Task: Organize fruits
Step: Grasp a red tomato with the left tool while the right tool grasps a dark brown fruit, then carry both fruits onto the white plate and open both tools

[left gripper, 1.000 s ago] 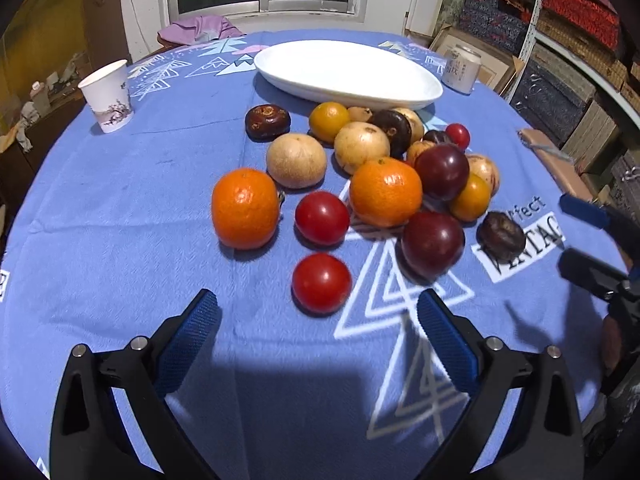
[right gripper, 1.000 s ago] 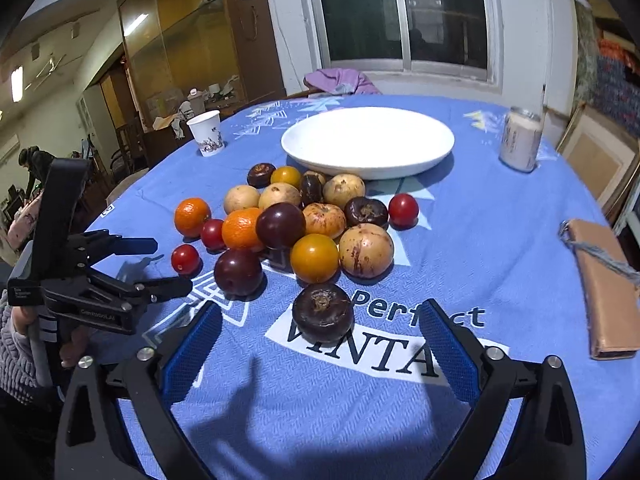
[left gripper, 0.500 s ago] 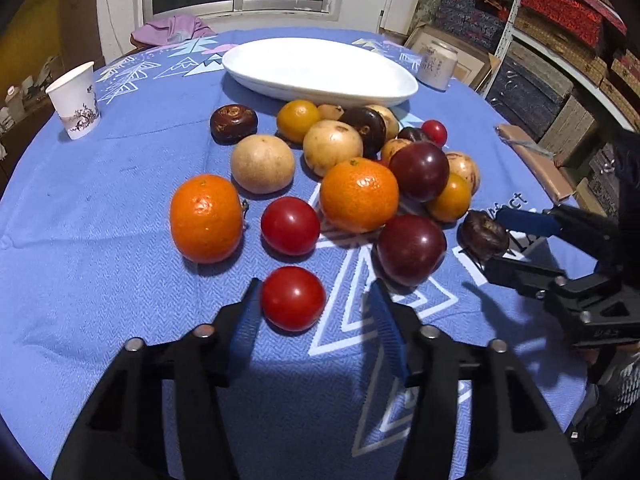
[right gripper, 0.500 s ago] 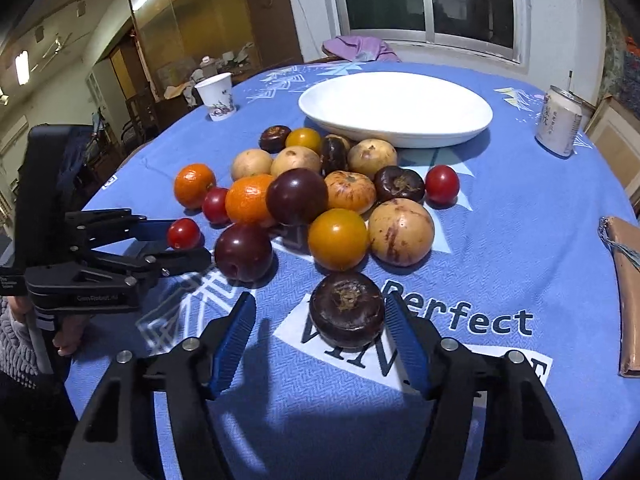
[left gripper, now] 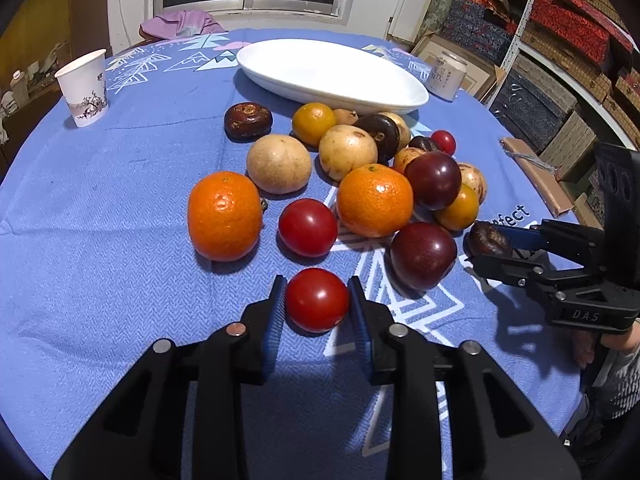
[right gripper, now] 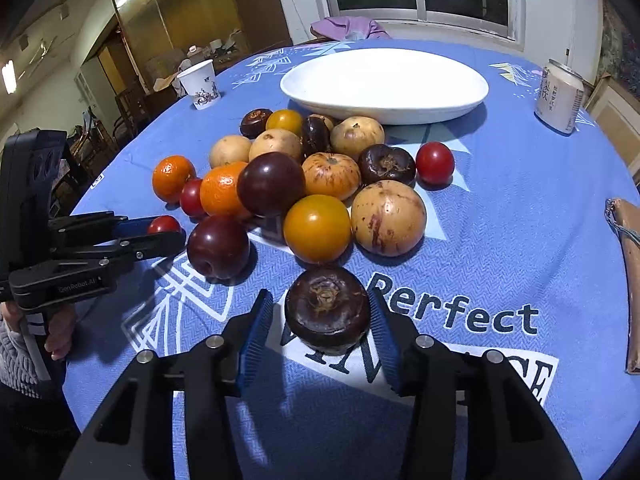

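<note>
The left gripper (left gripper: pixel 316 300) has its 2 blue pads hard against a red tomato (left gripper: pixel 317 299), clamped on both sides while the tomato sits on the blue tablecloth (left gripper: pixel 100 240) at the near edge of the fruit pile. Over on the right, the right gripper (right gripper: pixel 320 316) brackets a dark brown fruit (right gripper: pixel 327 307) resting on the printed lettering; its right pad touches the fruit, but a sliver of cloth shows by the left pad, so I cannot tell if the grip has closed.

The rest of the fruit is bunched at the table's middle: 2 oranges (left gripper: pixel 224 216), another red tomato (left gripper: pixel 308 227), 2 dark plums (left gripper: pixel 423 255), pale round fruit and yellow ones behind. Just beyond the pile, toward the far edge, lies the white dish (left gripper: pixel 332 74) with nothing in it. A paper cup (left gripper: pixel 83 88) stands near the far left edge, a can (right gripper: pixel 559 96) near the far right, and a brown pouch (right gripper: pixel 630 272) lies at the right edge.
</note>
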`<state>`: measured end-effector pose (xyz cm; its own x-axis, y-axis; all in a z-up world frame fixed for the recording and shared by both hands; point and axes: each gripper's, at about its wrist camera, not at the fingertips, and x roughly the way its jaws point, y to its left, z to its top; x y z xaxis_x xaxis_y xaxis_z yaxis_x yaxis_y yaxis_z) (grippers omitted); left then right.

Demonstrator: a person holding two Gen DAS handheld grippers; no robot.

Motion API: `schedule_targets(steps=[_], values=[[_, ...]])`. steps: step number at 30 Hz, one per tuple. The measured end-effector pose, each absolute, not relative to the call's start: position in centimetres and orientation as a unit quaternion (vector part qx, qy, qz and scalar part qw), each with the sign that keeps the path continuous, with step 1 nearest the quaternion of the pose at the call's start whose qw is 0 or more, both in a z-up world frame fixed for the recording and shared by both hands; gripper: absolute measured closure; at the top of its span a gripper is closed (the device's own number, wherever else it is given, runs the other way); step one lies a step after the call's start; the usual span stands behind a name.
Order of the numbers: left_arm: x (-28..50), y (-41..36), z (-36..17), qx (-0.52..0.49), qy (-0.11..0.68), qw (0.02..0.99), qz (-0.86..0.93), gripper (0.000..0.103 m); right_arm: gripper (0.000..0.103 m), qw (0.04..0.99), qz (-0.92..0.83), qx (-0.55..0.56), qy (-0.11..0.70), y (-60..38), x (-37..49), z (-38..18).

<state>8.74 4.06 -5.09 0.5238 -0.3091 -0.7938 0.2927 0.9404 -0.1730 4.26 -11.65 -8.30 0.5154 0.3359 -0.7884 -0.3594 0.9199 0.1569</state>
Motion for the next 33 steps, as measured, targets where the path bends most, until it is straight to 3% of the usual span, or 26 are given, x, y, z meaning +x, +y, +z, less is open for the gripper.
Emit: schedule_targets(steps=[4,10,17,21,27,33], values=[[8.2,3.9,-5.0,0.001,0.454,0.875,-0.169,0.074,0.061,0.873,0.190,-0.029,0.448,-11.5,3.9,-8.3],[7.3,3.8,-3.3,0.012,0.434,0.884,-0.173,0.074,0.061,0.878,0.199,-0.003,0.435,-12.6,3.2,-7.5],[11.9,1.8,7.4,0.044,0.340,0.926,-0.159,0.074,0.061,0.940,0.196,0.041,0.276,-15.1,5.6,6.2],[17.9,0.0,10.4,0.038,0.326,0.933,-0.146,0.074,0.061,0.954,0.173,0.056,0.239,-15.5,10.4,9.2],[26.0,-0.9,4.9,0.008,0.396,0.910,-0.121,0.074,0.061,0.936,0.120,0.083,0.322,-15.8,20.6,1.7],[29.4,-1.5,-0.8,0.020,0.441,0.890,-0.112,0.074,0.061,0.916,0.104,0.053,0.383,-14.7,24.0,-4.5]])
